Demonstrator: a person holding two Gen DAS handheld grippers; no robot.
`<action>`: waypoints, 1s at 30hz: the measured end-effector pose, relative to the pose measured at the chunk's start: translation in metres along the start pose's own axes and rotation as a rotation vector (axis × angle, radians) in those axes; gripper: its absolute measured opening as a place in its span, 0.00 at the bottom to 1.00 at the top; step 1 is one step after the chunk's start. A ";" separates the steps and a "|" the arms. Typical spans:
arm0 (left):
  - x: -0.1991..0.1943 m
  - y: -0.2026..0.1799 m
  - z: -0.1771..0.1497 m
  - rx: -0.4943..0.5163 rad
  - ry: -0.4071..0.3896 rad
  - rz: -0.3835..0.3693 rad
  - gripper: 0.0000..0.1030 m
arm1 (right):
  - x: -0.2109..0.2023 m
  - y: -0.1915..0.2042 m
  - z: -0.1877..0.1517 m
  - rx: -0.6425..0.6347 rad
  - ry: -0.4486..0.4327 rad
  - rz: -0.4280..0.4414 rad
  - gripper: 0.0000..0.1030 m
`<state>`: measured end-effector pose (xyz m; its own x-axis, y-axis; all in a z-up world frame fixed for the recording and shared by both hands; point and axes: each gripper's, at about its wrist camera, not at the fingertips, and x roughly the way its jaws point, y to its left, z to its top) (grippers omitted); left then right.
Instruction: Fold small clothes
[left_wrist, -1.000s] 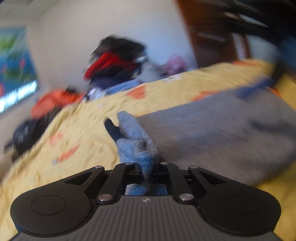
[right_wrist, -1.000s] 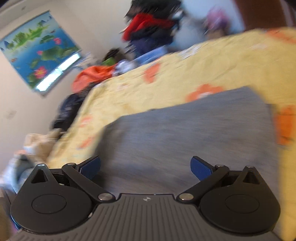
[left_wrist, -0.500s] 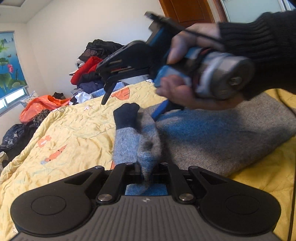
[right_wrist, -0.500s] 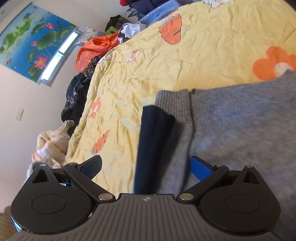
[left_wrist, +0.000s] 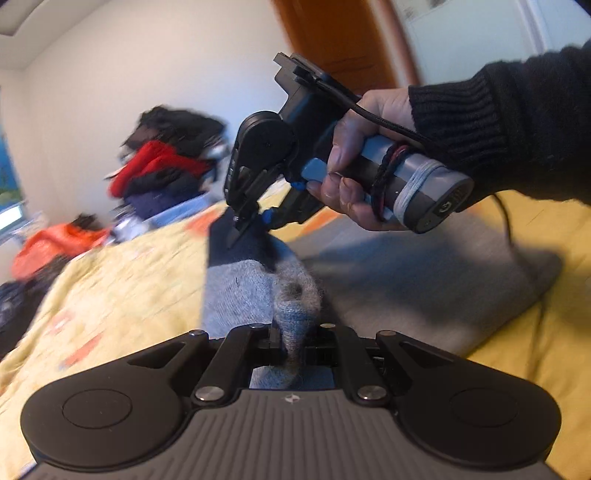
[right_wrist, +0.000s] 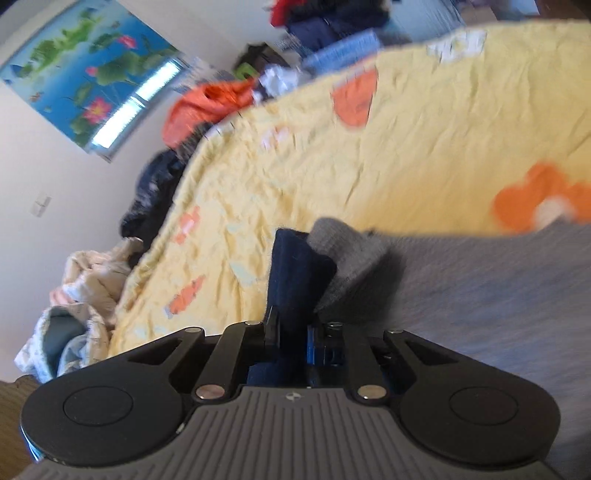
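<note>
A bed (right_wrist: 424, 155) with a yellow sheet printed with orange flowers fills most of both views, and a pile of clothes (left_wrist: 162, 166) stands at its far end against the wall. On the wall hangs a lotus picture (right_wrist: 92, 74) (blue, with pink flowers). On the sheet lies a grey sweater (left_wrist: 424, 280), spread flat. Its sleeve (left_wrist: 251, 288) is lifted off the body of the sweater and ends in a dark navy cuff (right_wrist: 295, 280). The left gripper (left_wrist: 291, 332) is closed tight on a fold of the grey sleeve, which stands up between its jaws. The right gripper (right_wrist: 291, 332) is closed on the navy cuff, and in the left view its tip (left_wrist: 251, 221) pinches the dark end of the same sleeve from above. A hand (left_wrist: 369, 162) in a black knit cuff holds the handle of the right gripper.
</note>
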<state>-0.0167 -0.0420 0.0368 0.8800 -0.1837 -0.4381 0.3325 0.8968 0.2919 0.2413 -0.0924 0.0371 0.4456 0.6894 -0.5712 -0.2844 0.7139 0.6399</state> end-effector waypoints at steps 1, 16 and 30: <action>0.002 -0.010 0.009 -0.011 -0.009 -0.042 0.06 | -0.016 -0.007 0.007 -0.008 -0.015 -0.004 0.18; 0.060 -0.131 0.037 0.071 0.119 -0.294 0.06 | -0.135 -0.160 -0.020 0.094 -0.093 -0.217 0.18; -0.042 -0.076 -0.017 0.321 -0.111 -0.167 0.80 | -0.220 -0.135 -0.066 0.121 -0.257 -0.198 0.70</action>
<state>-0.0849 -0.0951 0.0183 0.8305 -0.3748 -0.4120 0.5480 0.6825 0.4837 0.1253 -0.3316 0.0423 0.6857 0.4744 -0.5520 -0.0753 0.8005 0.5946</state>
